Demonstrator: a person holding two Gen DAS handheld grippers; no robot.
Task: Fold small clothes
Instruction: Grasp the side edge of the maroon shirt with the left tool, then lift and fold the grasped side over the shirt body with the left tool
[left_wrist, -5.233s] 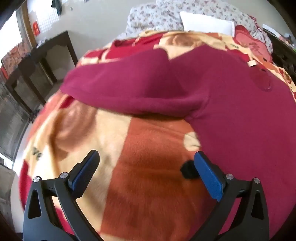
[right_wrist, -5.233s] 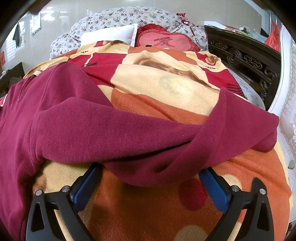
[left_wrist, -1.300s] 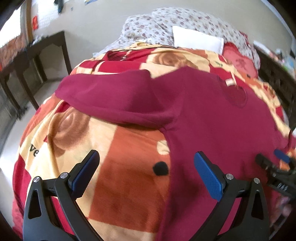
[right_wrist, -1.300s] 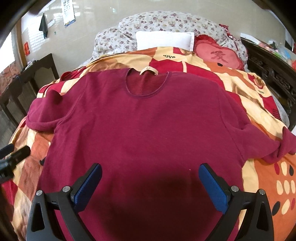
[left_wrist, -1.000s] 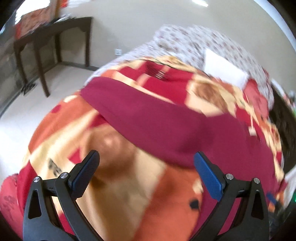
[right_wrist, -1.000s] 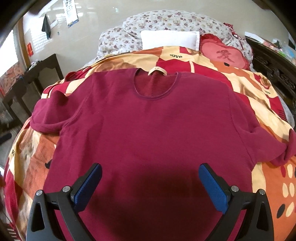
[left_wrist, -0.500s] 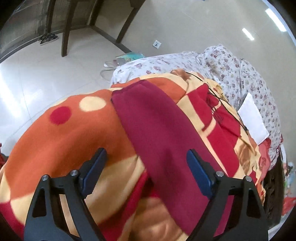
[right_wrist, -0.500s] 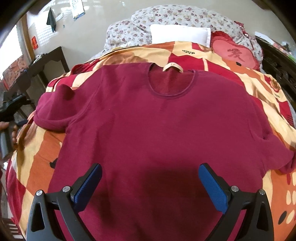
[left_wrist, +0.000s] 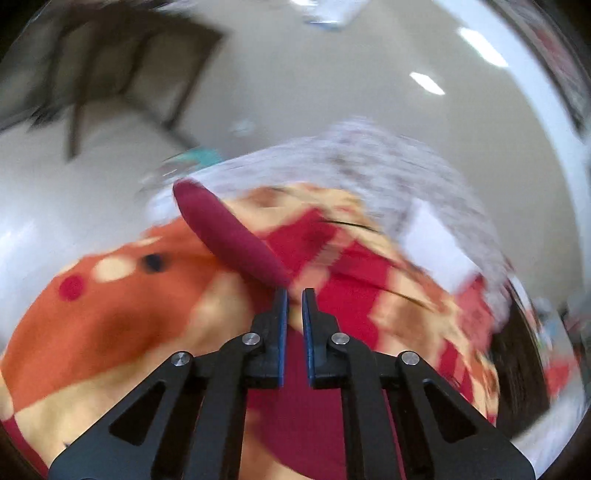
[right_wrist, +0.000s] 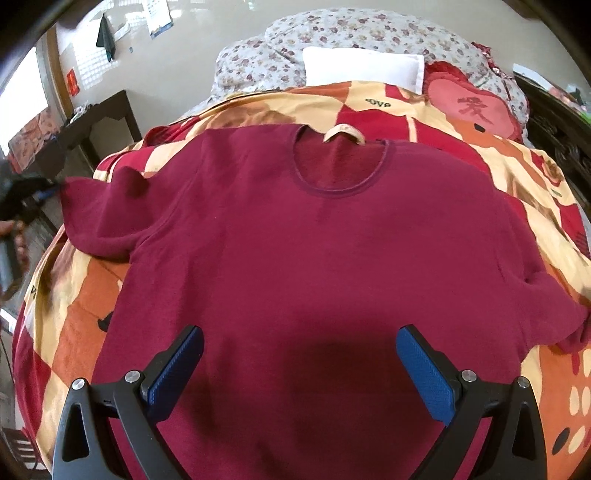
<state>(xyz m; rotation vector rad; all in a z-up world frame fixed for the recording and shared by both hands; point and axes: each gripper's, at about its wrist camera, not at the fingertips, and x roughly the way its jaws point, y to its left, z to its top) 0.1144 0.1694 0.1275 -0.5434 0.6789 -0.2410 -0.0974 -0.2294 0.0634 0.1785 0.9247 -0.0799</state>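
A maroon long-sleeved shirt (right_wrist: 314, 258) lies flat, front up, on a patterned orange and red blanket (right_wrist: 461, 122), neck toward the pillows. My right gripper (right_wrist: 299, 369) is open and empty above the shirt's lower part. My left gripper (left_wrist: 293, 295) is shut on the shirt's left sleeve (left_wrist: 229, 240), which stands up from the bed. In the right wrist view it shows blurred at the sleeve's end (right_wrist: 40, 192), at the far left. The right sleeve (right_wrist: 546, 306) lies bunched at the bed's right edge.
A white pillow (right_wrist: 362, 70), a floral quilt (right_wrist: 332, 33) and a red cushion (right_wrist: 469, 107) lie at the head of the bed. A dark wooden table (right_wrist: 99, 122) stands to the left. Dark carved furniture (right_wrist: 561, 140) is on the right.
My left gripper has swung round to the end of the left sleeve, shut on it and lifted it. My right gripper has stayed open above the shirt, drifting slightly.
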